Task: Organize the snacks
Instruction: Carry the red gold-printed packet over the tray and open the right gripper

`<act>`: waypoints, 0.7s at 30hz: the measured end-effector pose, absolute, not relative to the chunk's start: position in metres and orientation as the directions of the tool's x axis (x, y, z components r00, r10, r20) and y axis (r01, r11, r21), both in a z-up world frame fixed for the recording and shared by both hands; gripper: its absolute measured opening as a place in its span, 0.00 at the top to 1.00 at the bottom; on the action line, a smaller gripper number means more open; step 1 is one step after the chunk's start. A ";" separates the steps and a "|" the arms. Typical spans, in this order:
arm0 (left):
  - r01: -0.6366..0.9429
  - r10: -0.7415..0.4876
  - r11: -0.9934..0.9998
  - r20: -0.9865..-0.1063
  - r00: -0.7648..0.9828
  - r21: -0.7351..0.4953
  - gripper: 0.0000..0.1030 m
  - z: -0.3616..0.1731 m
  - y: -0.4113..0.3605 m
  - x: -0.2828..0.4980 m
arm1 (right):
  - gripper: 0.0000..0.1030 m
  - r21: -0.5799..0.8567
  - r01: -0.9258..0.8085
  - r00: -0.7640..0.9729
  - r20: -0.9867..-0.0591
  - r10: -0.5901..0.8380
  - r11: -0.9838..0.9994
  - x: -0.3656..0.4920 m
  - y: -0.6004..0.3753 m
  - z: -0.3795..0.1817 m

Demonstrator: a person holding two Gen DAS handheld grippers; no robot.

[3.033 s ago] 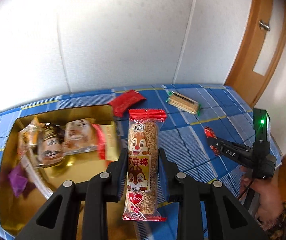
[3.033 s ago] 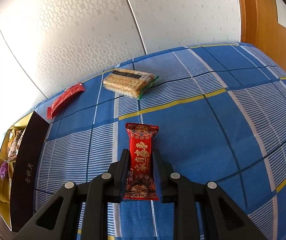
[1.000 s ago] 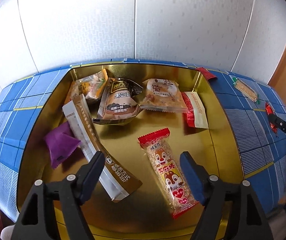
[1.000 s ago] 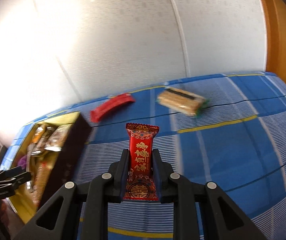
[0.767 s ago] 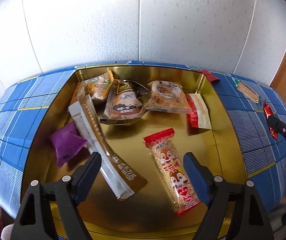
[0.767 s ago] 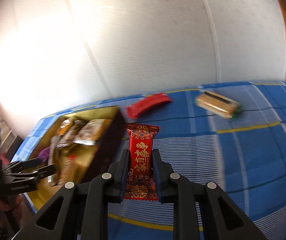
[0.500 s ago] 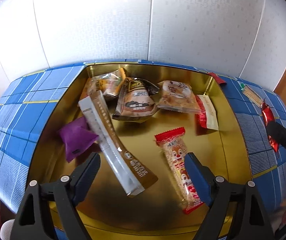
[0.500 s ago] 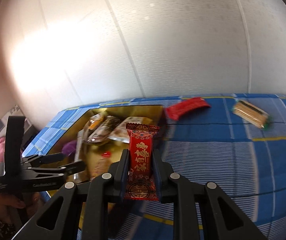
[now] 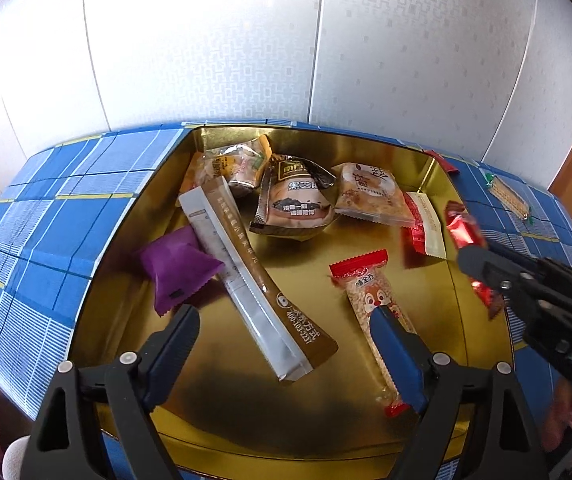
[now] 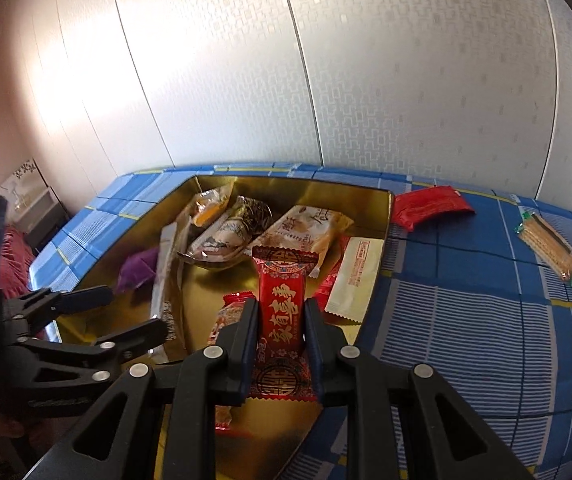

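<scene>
Right gripper (image 10: 280,322) jaws pinch a red foil snack packet with gold Chinese characters (image 10: 282,304) above the gold rectangular tin (image 9: 439,168) – left gripper (image 9: 282,334) jaws, just widened, spread empty over its squirrel-printed cereal bar (image 9: 369,292) on the blue-checked bench (image 10: 465,312).

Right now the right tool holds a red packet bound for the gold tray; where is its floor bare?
In the gold tray, bare floor lies between the long brown sachet and the squirrel bar, and along the near rim. The back is crowded, from the purple pouch to the dark bun packet.
</scene>
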State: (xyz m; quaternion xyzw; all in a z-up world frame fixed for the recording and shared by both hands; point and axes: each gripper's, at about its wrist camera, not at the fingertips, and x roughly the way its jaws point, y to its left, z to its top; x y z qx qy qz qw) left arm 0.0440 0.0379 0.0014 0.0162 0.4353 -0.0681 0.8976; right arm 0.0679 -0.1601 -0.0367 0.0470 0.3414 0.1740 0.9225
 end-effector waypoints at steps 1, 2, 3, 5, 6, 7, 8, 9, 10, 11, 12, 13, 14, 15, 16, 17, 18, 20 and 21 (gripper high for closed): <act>0.135 -0.110 0.990 -0.783 0.612 -0.033 0.15 0.002 0.039 0.044 | 0.78 0.201 -0.289 0.705 -0.616 0.350 0.936 0.069 -0.159 -0.038; 0.134 -0.112 0.990 -0.782 0.613 -0.036 0.15 0.002 0.040 0.044 | 0.77 0.192 -0.287 0.705 -0.621 0.343 0.938 0.071 -0.158 -0.039; 0.133 -0.113 0.990 -0.781 0.614 -0.039 0.15 0.002 0.041 0.043 | 0.76 0.185 -0.284 0.706 -0.623 0.336 0.941 0.071 -0.158 -0.040; 0.127 -0.113 0.991 -0.780 0.616 -0.043 0.15 0.003 0.042 0.043 | 0.76 0.170 -0.287 0.713 -0.620 0.328 0.943 0.073 -0.157 -0.041; 0.124 -0.114 0.991 -0.779 0.616 -0.046 0.15 0.003 0.043 0.043 | 0.76 0.165 -0.289 0.716 -0.617 0.327 0.943 0.074 -0.157 -0.042; 0.121 -0.115 0.991 -0.779 0.617 -0.050 0.15 0.003 0.044 0.043 | 0.75 0.162 -0.287 0.718 -0.616 0.324 0.944 0.075 -0.157 -0.042; 0.119 -0.115 0.991 -0.779 0.616 -0.052 0.15 0.003 0.045 0.044 | 0.74 0.161 -0.284 0.719 -0.616 0.321 0.945 0.075 -0.157 -0.043; 0.119 -0.116 0.991 -0.779 0.616 -0.054 0.15 0.003 0.045 0.044 | 0.74 0.166 -0.282 0.720 -0.614 0.323 0.945 0.076 -0.158 -0.043; 0.117 -0.117 0.992 -0.780 0.614 -0.056 0.15 0.003 0.045 0.044 | 0.74 0.178 -0.287 0.722 -0.606 0.335 0.941 0.075 -0.161 -0.044; 0.117 -0.118 0.991 -0.781 0.614 -0.058 0.15 0.003 0.045 0.044 | 0.74 0.189 -0.287 0.726 -0.596 0.342 0.939 0.074 -0.163 -0.043; 0.118 -0.119 0.991 -0.781 0.613 -0.059 0.15 0.003 0.045 0.044 | 0.74 0.200 -0.284 0.732 -0.587 0.346 0.938 0.073 -0.165 -0.043; 0.118 -0.119 0.991 -0.782 0.612 -0.058 0.15 0.003 0.045 0.044 | 0.74 0.211 -0.280 0.737 -0.578 0.351 0.936 0.071 -0.167 -0.042; 0.118 -0.118 0.991 -0.783 0.611 -0.058 0.15 0.002 0.044 0.044 | 0.74 0.229 -0.274 0.743 -0.567 0.357 0.934 0.069 -0.172 -0.042; 0.119 -0.119 0.991 -0.784 0.609 -0.058 0.15 0.002 0.044 0.044 | 0.74 0.241 -0.268 0.747 -0.560 0.359 0.933 0.068 -0.176 -0.042; 0.121 -0.120 0.991 -0.785 0.608 -0.058 0.15 0.001 0.043 0.044 | 0.74 0.249 -0.261 0.750 -0.556 0.358 0.933 0.067 -0.179 -0.041; 0.122 -0.120 0.991 -0.786 0.607 -0.057 0.15 0.001 0.042 0.043 | 0.74 0.256 -0.254 0.753 -0.553 0.356 0.933 0.066 -0.182 -0.041; 0.122 -0.119 0.991 -0.786 0.606 -0.056 0.15 0.001 0.041 0.043 | 0.74 0.262 -0.244 0.757 -0.550 0.352 0.934 0.065 -0.186 -0.041; 0.128 -0.121 0.990 -0.787 0.605 -0.054 0.15 0.001 0.037 0.041 | 0.74 0.268 -0.226 0.765 -0.546 0.341 0.936 0.063 -0.192 -0.040; 0.131 -0.123 0.990 -0.787 0.604 -0.054 0.15 0.001 0.036 0.041 | 0.74 0.271 -0.216 0.769 -0.545 0.334 0.938 0.062 -0.196 -0.040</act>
